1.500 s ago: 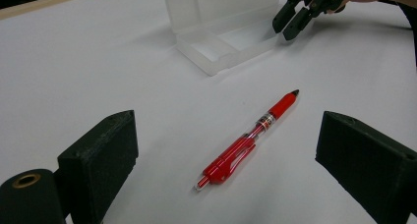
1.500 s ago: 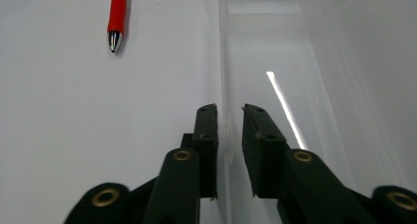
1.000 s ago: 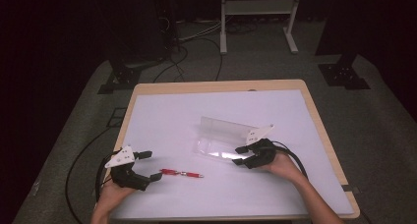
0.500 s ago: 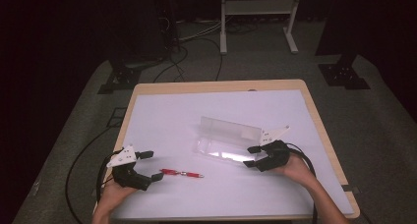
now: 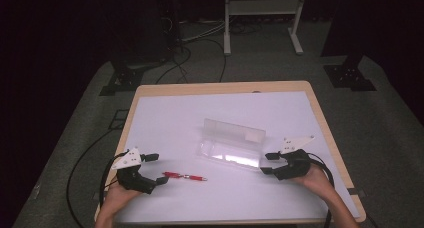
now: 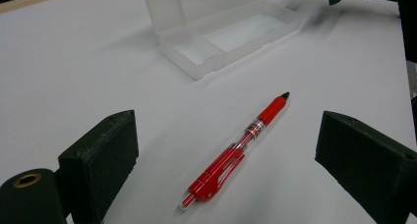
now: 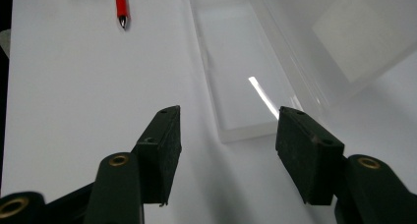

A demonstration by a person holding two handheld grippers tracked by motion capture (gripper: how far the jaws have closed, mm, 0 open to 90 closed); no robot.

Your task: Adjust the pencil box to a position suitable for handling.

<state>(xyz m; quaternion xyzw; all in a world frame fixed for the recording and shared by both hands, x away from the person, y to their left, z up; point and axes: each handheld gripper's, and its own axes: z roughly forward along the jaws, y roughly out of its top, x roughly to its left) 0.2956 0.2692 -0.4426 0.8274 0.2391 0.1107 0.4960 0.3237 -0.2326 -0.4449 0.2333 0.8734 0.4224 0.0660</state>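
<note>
A red pen [image 5: 185, 176] lies flat on the white table top, tip toward the right. My left gripper [image 5: 159, 168] rests just left of it, open; in the left gripper view the pen [image 6: 236, 153] lies ahead between the wide-apart pads, untouched. A clear plastic case [image 5: 230, 150] sits mid-table with its lid [image 5: 234, 130] standing up behind the tray. My right gripper [image 5: 265, 163] is at the case's right end, open. Its jaws have just been opening. In the right gripper view [image 7: 228, 121] the case's near end [image 7: 246, 67] lies in the gap, with no pad pressing on it.
The table's wooden edge [image 5: 320, 118] frames the white surface. Dark floor with cables [image 5: 200, 38] and a white stand [image 5: 260, 8] lies beyond the far side. The right gripper's cable [image 5: 325, 168] loops near the right edge.
My right gripper has drawn back to the right, off the case, and its jaws have spread wider. The left gripper, pen and case have stayed put.
</note>
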